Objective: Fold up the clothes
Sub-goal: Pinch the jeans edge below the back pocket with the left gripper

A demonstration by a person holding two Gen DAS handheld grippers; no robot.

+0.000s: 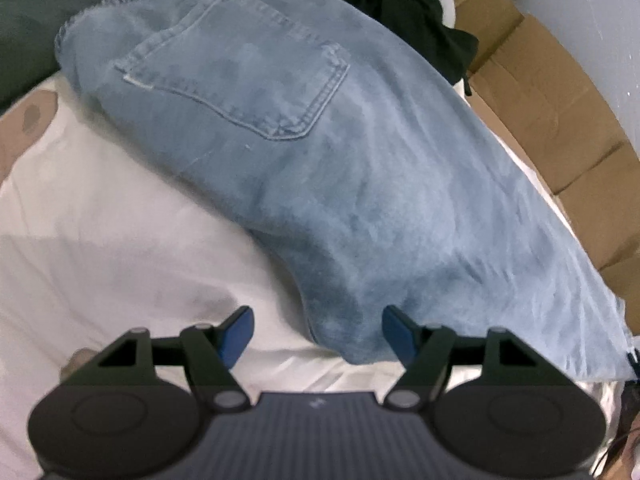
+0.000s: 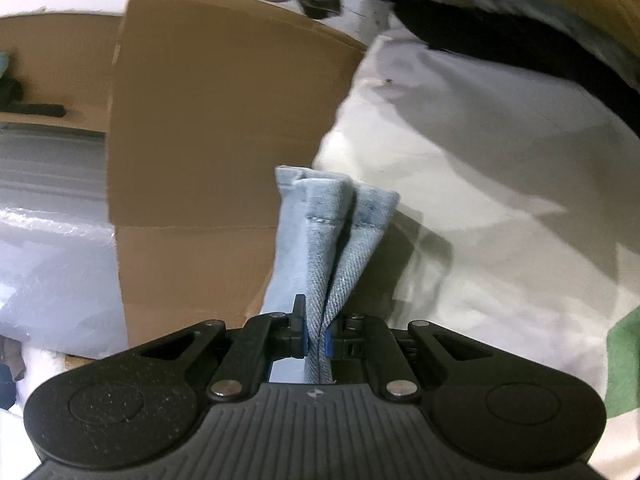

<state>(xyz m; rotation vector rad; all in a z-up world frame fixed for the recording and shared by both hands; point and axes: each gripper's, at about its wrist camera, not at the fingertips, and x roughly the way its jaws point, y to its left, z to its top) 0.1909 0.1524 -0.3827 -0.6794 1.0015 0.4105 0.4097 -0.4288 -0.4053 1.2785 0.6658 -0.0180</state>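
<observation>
Light blue jeans (image 1: pixel 304 152) lie folded lengthwise on a white sheet (image 1: pixel 100 220), back pocket up and waistband at the far left. My left gripper (image 1: pixel 318 332) hovers open over the crotch curve, its blue pads (image 1: pixel 240 334) apart and not pressing the denim. In the right wrist view my right gripper (image 2: pixel 317 338) is shut on the jeans' leg hems (image 2: pixel 340 232), which stick up bunched between its pads above the sheet (image 2: pixel 500 200).
Brown cardboard boxes (image 1: pixel 560 100) line the right side of the bed; one box (image 2: pixel 208 140) stands just beyond the held hems. Dark clothes (image 1: pixel 408 8) are piled past the jeans. A green patch (image 2: pixel 624 364) shows at the right edge.
</observation>
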